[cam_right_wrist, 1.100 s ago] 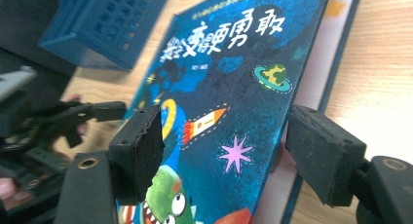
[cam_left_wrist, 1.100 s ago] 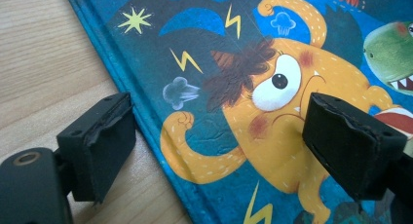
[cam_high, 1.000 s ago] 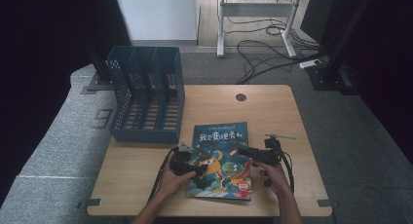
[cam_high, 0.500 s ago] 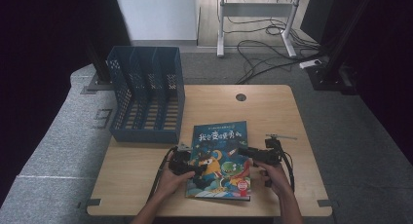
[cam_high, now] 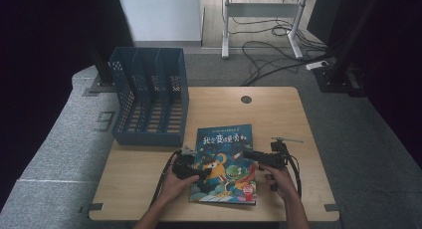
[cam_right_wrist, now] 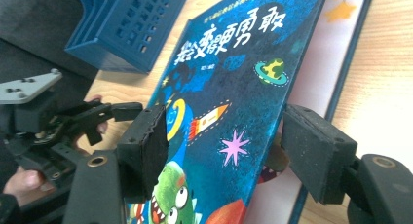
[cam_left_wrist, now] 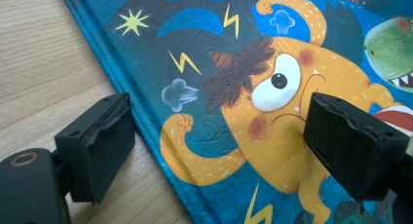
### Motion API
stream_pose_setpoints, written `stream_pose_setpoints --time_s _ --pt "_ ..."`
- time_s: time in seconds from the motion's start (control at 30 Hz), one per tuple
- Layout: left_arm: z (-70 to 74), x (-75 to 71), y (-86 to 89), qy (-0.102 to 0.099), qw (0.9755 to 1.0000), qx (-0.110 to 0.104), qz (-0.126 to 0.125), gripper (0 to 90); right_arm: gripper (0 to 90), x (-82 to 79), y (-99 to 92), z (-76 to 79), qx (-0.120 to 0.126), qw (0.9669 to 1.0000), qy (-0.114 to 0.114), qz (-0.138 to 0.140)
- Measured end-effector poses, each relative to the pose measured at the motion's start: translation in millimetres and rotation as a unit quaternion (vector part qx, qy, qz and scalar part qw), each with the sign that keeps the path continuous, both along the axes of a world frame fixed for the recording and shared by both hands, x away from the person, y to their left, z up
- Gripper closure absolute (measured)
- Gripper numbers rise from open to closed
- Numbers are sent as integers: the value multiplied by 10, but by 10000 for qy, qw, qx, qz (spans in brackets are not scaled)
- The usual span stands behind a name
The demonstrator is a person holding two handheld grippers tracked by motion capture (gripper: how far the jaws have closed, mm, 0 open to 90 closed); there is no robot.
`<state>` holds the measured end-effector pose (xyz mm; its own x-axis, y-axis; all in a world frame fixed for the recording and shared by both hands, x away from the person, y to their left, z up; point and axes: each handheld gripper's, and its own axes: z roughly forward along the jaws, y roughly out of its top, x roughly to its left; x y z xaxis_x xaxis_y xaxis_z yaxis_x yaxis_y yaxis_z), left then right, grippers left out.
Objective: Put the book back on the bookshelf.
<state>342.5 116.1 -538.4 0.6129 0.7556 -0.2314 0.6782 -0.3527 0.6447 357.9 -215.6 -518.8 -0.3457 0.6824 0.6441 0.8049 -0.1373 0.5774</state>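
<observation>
A: Right gripper [cam_right_wrist: 224, 146], state?
B: Jaws spread, just been closing; lifted front cover of the picture book [cam_right_wrist: 234, 83] stands between them, one pad behind its free edge, not visibly pinched.
A: Left gripper [cam_left_wrist: 214, 146]?
B: Jaws wide, straddling the book's spine edge, gripping nothing.
A: Book's place?
B: Near the front edge of the table [cam_high: 278, 109], about midway along it.
A: Other stock?
B: Blue file rack [cam_high: 149, 97], at the far left corner.
</observation>
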Motion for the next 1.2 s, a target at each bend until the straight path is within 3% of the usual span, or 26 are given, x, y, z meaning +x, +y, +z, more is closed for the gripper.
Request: stream_pose_setpoints --time_s 0.17,0.23,0.43,0.6,0.7,0.93,1.0,1.03,1.2 --pt "-7 -8 -13 -46 9999 94 1 116 328 16 32 -46 -224 9997 48 -52" --pt "-8 -15 -22 -75 9999 147 0 116 324 44 69 -120 -449 9988 145 -111" --pt "-8 -10 -14 -64 9999 112 -3 118 322 71 95 -196 -615 9977 272 -125" --pt "-7 -10 -12 -67 9999 120 -10 125 320 83 114 -220 -722 9969 257 -194" --pt "-6 -10 -9 -61 9999 122 -9 129 316 86 170 -223 -973 9948 169 -258" --pt "-5 -14 -12 -72 9999 144 -4 133 290 80 239 -201 -1220 9921 119 -264" --pt "-5 -13 -11 -65 9999 139 0 132 295 85 226 -198 -1143 9929 195 -279" --pt "-5 -12 -12 -66 9999 132 3 132 298 93 190 -204 -953 9946 298 -284" --pt "-2 -10 -12 -54 9999 144 41 128 297 97 149 -207 -777 9957 448 -221"
